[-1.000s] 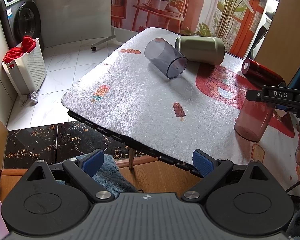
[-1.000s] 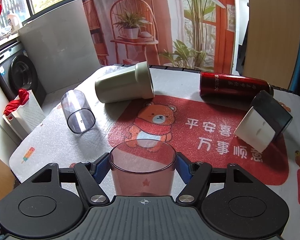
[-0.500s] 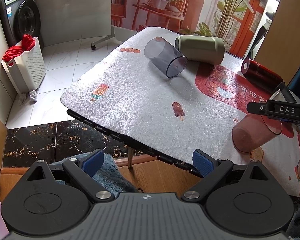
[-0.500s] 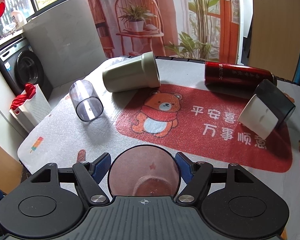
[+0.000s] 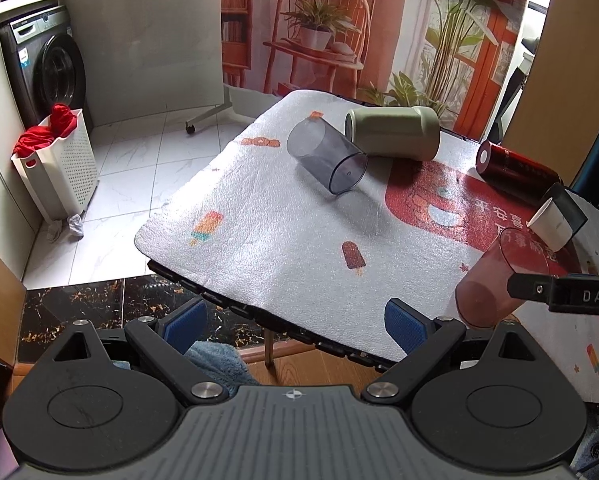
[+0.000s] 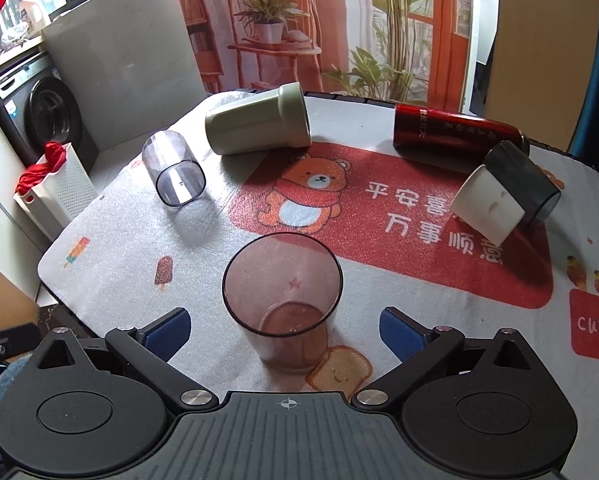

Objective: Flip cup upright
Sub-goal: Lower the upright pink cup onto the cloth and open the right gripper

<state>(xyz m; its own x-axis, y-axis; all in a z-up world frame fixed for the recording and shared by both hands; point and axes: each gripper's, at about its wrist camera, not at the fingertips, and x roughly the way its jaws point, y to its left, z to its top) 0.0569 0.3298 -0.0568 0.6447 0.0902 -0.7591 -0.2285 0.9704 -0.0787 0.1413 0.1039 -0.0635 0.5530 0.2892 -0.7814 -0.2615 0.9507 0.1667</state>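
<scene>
A clear red-tinted cup (image 6: 283,300) stands upright, mouth up, on the white mat near the table's front edge. My right gripper (image 6: 285,330) is open, its blue pads either side of the cup and apart from it. The cup also shows in the left wrist view (image 5: 495,280), partly behind the right gripper's finger. My left gripper (image 5: 295,322) is open and empty, off the table's front left corner. A clear grey cup (image 6: 174,172) lies on its side at the back left.
A sage green tumbler (image 6: 259,122), a red bottle (image 6: 455,130) and a white cup with a dark lid (image 6: 503,196) lie on their sides further back. A white laundry basket (image 5: 55,160) and a washing machine (image 5: 47,68) stand on the floor to the left.
My right gripper turned the red-tinted cup from mouth-down to mouth-up, set it on the mat and opened off it. The left gripper stayed still.
</scene>
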